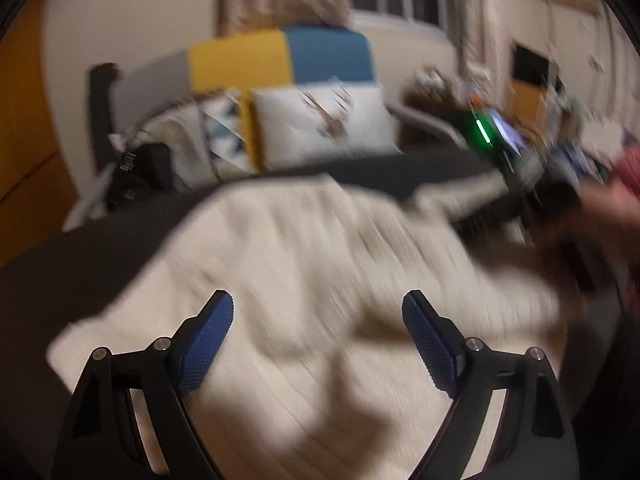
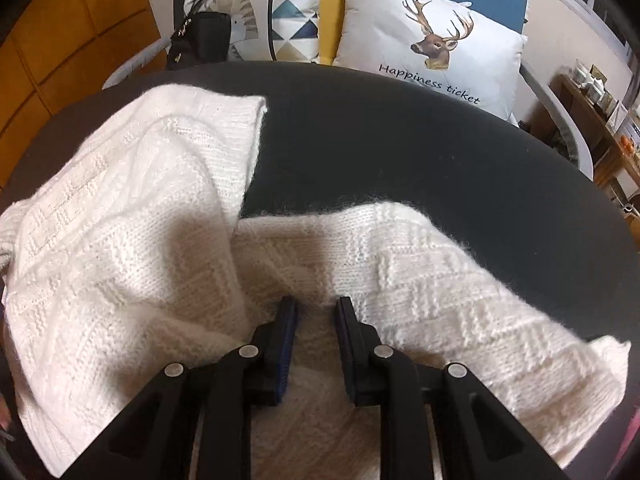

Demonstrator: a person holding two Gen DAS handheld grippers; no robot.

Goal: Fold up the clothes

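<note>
On the far left stands a wooden cupboard [image 2: 60, 36] with orange-brown doors. Next to it a small black bag [image 2: 200, 38] leans by a pillow with triangles [image 2: 294, 20] on it. Below them lies the white knitted sweater [image 2: 120, 240], the thing to fold. It rests on a dark round table [image 2: 400, 140]. The left part of the sweater is bunched up in soft folds. One flat part reaches up toward the bag. A sleeve part stretches out to the right, over the dark table top.

The left gripper [image 1: 318, 312] hangs over the sweater. Its two blue fingers [image 1: 208, 340] are spread wide apart, and nothing is between them. That picture is very blurry.

In the middle, the right gripper [image 2: 316, 312] points down into the sweater. Its two fingers [image 2: 286, 340] are close together, with a lump of the white knit between them. I cannot tell for sure if they press on it.

Behind the table, more to the right, sits a white pillow with a deer [image 2: 432, 40] and the words "Happiness ticket". Behind it is a yellow and blue chair back [image 1: 280, 58]. On the far right is a wooden shelf [image 2: 592, 120] with small things on it.
</note>
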